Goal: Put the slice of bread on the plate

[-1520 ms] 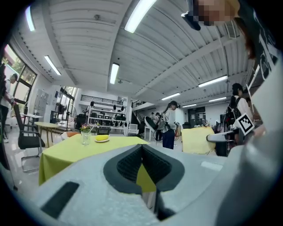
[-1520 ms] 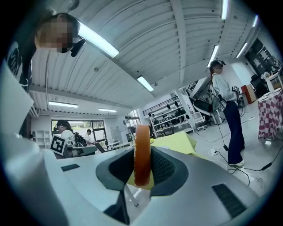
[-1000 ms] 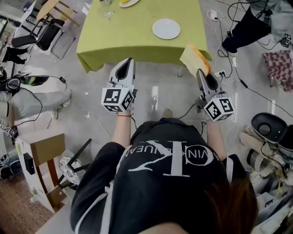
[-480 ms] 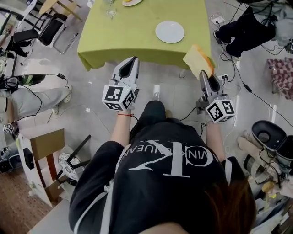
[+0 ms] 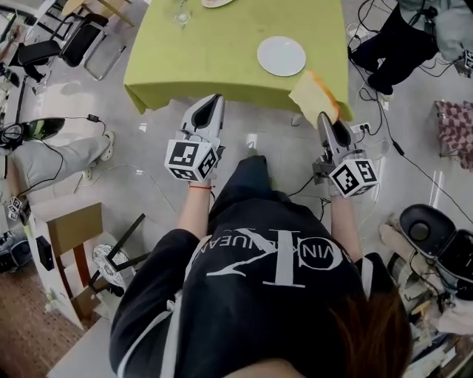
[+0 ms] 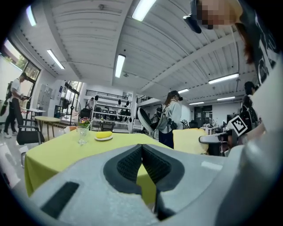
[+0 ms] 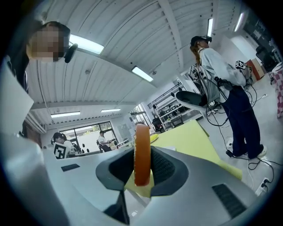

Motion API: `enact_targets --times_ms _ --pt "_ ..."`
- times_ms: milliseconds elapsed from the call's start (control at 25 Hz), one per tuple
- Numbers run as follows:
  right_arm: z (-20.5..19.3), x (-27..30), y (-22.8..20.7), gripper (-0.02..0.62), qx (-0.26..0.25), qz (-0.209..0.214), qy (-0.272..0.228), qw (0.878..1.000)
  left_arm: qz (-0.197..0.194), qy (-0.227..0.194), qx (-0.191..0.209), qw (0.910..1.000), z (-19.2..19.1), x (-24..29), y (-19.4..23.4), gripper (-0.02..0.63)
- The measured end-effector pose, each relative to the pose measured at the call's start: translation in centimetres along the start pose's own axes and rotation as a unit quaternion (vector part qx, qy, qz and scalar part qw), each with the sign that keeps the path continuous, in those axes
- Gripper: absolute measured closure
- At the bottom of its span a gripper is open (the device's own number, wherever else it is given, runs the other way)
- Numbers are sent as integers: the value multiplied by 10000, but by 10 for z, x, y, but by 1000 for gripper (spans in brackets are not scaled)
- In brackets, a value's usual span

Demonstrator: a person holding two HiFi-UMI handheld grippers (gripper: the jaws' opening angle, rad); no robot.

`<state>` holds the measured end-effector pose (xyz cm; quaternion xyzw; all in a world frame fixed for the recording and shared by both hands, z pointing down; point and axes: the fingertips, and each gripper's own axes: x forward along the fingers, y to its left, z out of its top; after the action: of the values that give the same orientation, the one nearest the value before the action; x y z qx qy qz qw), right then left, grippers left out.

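Observation:
My right gripper (image 5: 326,117) is shut on a slice of bread (image 5: 315,96), pale with an orange crust, held on edge over the near right corner of the green-clothed table (image 5: 222,59). In the right gripper view the slice (image 7: 142,154) stands upright between the black pads. A white plate (image 5: 281,56) lies on the table just beyond and left of the bread. My left gripper (image 5: 213,100) hovers at the table's near edge, jaws shut on nothing; its pads (image 6: 132,163) meet in the left gripper view.
A glass (image 5: 181,15) and a dish with a yellow item (image 5: 218,3) stand at the table's far side. Chairs (image 5: 77,44) sit at the left. A person (image 5: 403,33) and cables (image 5: 392,140) are on the floor to the right.
Both grippers have moved forward toward the table. The bread now reaches over the table's near right corner, closer to the plate.

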<state>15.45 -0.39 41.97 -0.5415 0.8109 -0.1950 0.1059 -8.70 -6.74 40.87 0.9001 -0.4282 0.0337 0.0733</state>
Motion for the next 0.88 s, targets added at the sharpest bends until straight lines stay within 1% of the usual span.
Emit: enact_targets --times_ms 120,240,360,480,560,880 --pt "2 23 -6 505 154 51 107 9998 -101 94 -12 9999 -5 27 8 597" --pt "4 48 -12 505 373 87 188 9991 -239 20 -82 9997 2 54 17 597" --pt "5 71 -18 505 574 102 289 9979 -452 134 50 9989 1 74 20 597" --pt "6 93 -20 505 815 120 361 9960 -484 196 -8 9986 -1 92 31 595" --pt "4 104 -21 505 962 108 432 9944 -553 238 36 9982 -1 102 37 595" --pt "-9 147 -32 503 1527 11 799 9850 -740 233 -49 9970 3 142 63 597"
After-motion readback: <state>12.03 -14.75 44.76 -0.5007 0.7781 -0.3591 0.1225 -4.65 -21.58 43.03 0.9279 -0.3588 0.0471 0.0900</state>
